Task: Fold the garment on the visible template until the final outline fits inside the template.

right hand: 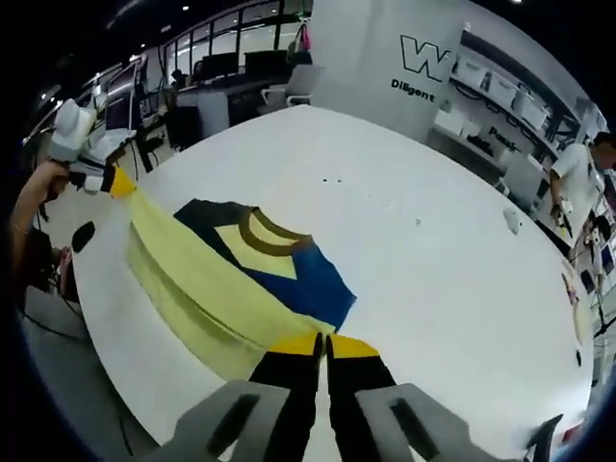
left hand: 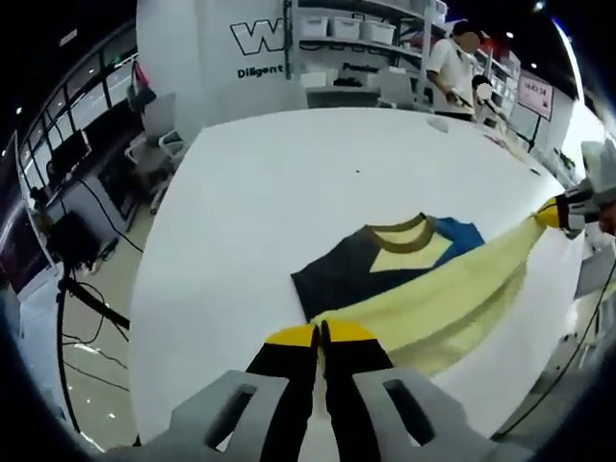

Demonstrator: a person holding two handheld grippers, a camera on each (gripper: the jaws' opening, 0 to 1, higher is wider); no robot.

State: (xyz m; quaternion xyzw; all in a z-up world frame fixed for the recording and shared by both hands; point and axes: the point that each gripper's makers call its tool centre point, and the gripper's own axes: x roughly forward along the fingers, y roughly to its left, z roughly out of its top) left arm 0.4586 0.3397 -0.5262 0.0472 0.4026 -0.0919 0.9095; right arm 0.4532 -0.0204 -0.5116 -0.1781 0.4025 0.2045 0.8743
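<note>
A T-shirt (left hand: 404, 252) with a yellow front, a dark navy sleeve, a blue sleeve and an olive collar lies on the white table (left hand: 289, 183). Its yellow lower edge is lifted and stretched taut between both grippers. In the left gripper view, my left gripper (left hand: 320, 334) is shut on one end of that edge. My right gripper (left hand: 563, 210) holds the other end at the far right. In the right gripper view, the right gripper (right hand: 322, 344) is shut on the T-shirt (right hand: 260, 252). The left gripper (right hand: 111, 180), in a hand, pinches the hem at the far left.
The round white table (right hand: 433, 260) drops off close behind both grippers. A small pale object (right hand: 512, 221) lies near its far side. A person in a white shirt (left hand: 452, 63) stands beyond it by shelves with bins (left hand: 356, 29). Desks and chairs (left hand: 154, 144) stand off to the side.
</note>
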